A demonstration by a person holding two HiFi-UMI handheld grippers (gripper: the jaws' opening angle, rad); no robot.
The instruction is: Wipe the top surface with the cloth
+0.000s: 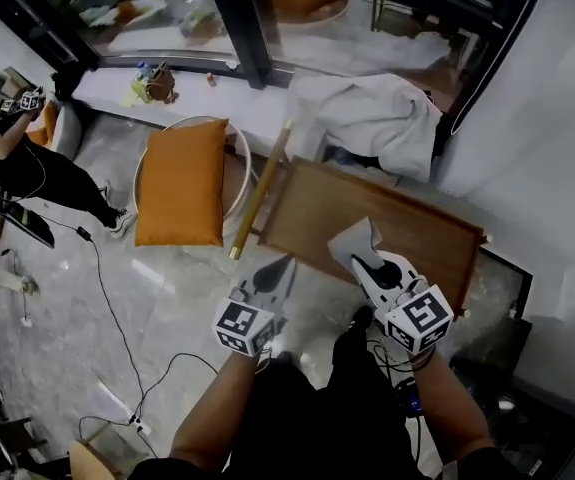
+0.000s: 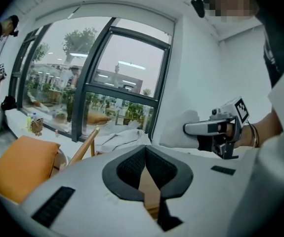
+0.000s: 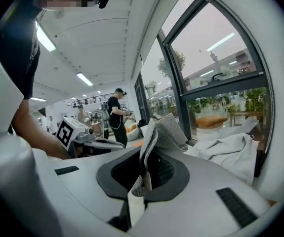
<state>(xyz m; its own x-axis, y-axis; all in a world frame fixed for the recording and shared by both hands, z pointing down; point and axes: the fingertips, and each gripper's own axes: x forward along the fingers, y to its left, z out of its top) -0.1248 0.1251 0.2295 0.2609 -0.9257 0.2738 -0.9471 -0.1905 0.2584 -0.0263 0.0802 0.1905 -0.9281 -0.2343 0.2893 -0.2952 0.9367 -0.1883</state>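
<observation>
Head view: the right gripper hangs over the near edge of the wooden worktop. It is clamped on a small pale cloth that sticks up and forward past the jaws, over the wood. Can't tell if the cloth touches the surface. It is held by one end, probably so the loose part can lie flat and drag. The left gripper sits just beside the right one, off the worktop's near-left corner. It looks parked there to stay clear of the wiping area. The worktop top is bare. An orange cushion lies well to the left, a wooden pole runs along the worktop's left edge, and a crumpled white sheet sits behind it. All three are off the surface.

Left gripper view: the jaws are closed tip to tip with nothing between them. Brown wood shows through the gap behind the pads, so this gripper points at the worktop. The right gripper with its cloth shows to the right, apart from this one.

Right gripper view: the jaws pinch the cloth low on a fold. The rest stands up above the pads and flops over. The low grip leaves most of the fabric free for contact. Wiping looks not yet begun. The next move calls for lowering the cloth onto the wood and sweeping across.
</observation>
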